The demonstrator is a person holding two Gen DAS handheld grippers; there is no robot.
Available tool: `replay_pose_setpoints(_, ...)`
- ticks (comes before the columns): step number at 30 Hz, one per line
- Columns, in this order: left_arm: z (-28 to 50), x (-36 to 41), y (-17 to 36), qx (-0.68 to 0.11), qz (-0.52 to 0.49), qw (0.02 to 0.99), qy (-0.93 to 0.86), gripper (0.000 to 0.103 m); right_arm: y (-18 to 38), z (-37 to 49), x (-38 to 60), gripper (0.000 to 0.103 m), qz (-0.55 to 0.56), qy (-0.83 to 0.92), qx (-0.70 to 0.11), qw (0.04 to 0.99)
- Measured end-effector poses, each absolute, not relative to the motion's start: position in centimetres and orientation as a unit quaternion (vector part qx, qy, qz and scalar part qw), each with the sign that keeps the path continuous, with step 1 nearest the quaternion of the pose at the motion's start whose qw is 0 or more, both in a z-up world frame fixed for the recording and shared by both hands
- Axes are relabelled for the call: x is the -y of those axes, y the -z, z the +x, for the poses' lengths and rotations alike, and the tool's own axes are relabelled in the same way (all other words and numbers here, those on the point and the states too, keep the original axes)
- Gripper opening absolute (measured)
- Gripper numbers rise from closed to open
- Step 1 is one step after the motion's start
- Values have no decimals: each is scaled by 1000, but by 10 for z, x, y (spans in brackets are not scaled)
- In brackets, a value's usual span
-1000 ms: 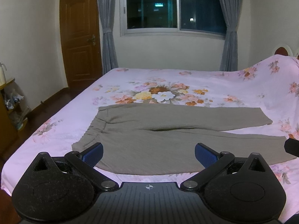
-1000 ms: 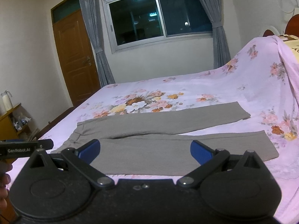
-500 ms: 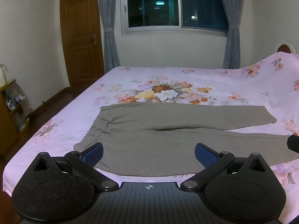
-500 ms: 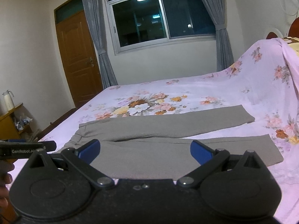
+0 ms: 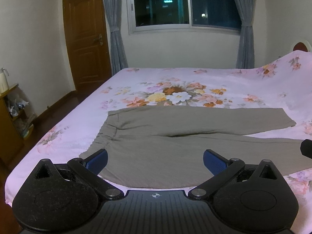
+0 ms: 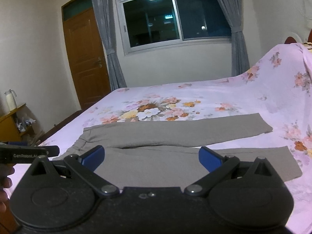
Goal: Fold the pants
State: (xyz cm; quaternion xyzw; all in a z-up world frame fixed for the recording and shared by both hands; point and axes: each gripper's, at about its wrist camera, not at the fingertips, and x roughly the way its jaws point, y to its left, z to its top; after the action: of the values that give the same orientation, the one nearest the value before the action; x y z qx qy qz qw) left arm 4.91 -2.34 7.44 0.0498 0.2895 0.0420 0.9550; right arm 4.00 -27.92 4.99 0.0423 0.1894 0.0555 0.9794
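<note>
The grey pants (image 5: 175, 136) lay flat on the floral bed (image 5: 175, 81), legs apart; the left gripper (image 5: 155, 159) and right gripper (image 6: 151, 156) hovered above the near edge, jaws spread wide, empty; nothing lay between.

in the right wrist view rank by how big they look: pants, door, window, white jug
1. window
2. pants and door look alike in area; the pants lie nearer, so unsure
3. white jug

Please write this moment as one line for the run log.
stage: before first fold | pants: flat on bed, legs apart, unfolded | left tool: open, holds nothing | right tool: open, holds nothing
</note>
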Motion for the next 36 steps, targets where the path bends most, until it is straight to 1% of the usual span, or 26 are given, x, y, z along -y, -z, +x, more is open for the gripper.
replay_pose_setpoints(19,106,3,-60,-311,64,946,-60,103,-40,103,266,103,58,-113,-216,968)
replay_pose_setpoints(27,145,-7,-48,-327,69,940,-65,103,-31,150,261,103,64,-130,-252,957)
replay_pose_setpoints(30,160,-11,-43,-334,68,938,-67,103,-27,163,259,101,61,-132,-257,956)
replay_pose_setpoints(36,191,-23,-31,-344,75,933,-76,103,-16,193,251,93,48,-137,-271,952)
